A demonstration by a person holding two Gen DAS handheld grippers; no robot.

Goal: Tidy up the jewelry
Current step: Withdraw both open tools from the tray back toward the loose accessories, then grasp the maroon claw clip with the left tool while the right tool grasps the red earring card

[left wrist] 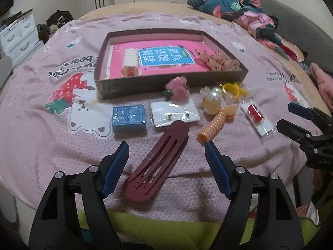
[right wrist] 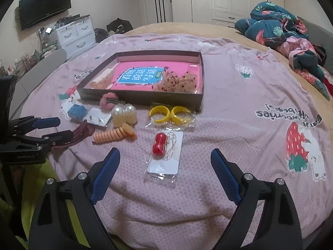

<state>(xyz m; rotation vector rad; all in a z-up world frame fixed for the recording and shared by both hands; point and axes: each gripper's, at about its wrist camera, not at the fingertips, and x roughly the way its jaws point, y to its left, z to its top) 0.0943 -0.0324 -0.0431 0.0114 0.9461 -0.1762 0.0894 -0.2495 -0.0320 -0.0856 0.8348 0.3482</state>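
A long maroon hair clip lies on the pink bedspread between the fingers of my open left gripper, which do not press on it. My right gripper stands open over a clear packet with red bead earrings, apart from it. Further back are an orange spiral hair tie, pearl-topped ties, yellow bangles, a pink fluffy clip, a blue box and a white earring card. The brown tray holds a pink book, a comb-like clip and beige scrunchies.
The right gripper shows at the left wrist view's right edge; the left gripper shows at the right wrist view's left edge. Crumpled floral bedding lies at the back right. White drawers and a wall television stand beyond the bed.
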